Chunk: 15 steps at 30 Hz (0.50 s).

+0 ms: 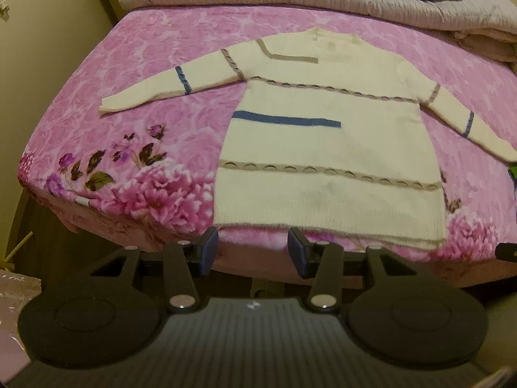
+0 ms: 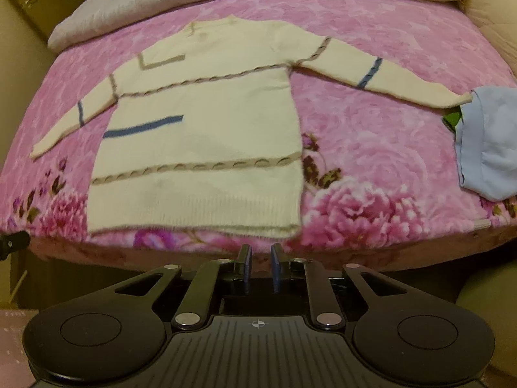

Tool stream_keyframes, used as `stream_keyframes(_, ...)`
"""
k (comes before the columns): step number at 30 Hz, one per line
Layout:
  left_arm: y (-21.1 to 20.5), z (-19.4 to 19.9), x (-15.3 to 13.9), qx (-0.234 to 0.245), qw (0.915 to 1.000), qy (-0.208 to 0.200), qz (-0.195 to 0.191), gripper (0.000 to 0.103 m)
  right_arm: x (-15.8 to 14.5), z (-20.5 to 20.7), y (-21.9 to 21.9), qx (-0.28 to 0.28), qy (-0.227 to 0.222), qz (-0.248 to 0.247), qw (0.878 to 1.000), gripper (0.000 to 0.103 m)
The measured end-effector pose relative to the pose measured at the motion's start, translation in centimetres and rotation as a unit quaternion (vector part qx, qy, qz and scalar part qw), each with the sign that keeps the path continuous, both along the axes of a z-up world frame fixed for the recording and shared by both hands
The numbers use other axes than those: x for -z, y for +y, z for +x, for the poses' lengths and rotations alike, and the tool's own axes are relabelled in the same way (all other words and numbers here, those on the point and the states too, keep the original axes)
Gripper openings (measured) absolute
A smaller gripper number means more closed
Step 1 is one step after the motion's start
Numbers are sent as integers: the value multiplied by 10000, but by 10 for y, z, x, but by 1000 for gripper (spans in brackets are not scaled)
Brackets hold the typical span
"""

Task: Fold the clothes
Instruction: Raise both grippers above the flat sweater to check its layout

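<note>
A cream knitted sweater with blue and tan stripes lies flat on the pink floral bedspread, both sleeves stretched out sideways and its hem along the bed's near edge. The left gripper hangs just off that edge, jaws spread, nothing between them. The right gripper hangs there too, jaws slightly apart and empty. A light blue garment sits at the bed's right edge, touching one cuff.
</note>
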<state>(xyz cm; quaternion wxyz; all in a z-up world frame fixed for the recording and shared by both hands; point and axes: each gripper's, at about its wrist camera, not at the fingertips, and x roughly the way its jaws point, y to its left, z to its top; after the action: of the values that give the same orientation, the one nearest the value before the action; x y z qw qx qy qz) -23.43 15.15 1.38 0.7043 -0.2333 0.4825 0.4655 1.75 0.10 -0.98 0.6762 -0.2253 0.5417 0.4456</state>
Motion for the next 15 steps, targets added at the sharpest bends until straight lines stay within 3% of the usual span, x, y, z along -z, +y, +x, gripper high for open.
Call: stream_keyframes(15, -19, 2, 0, 92, 9998, 147, 25, 43, 1, -5, -8, -89, -60, -58, 9999, 20)
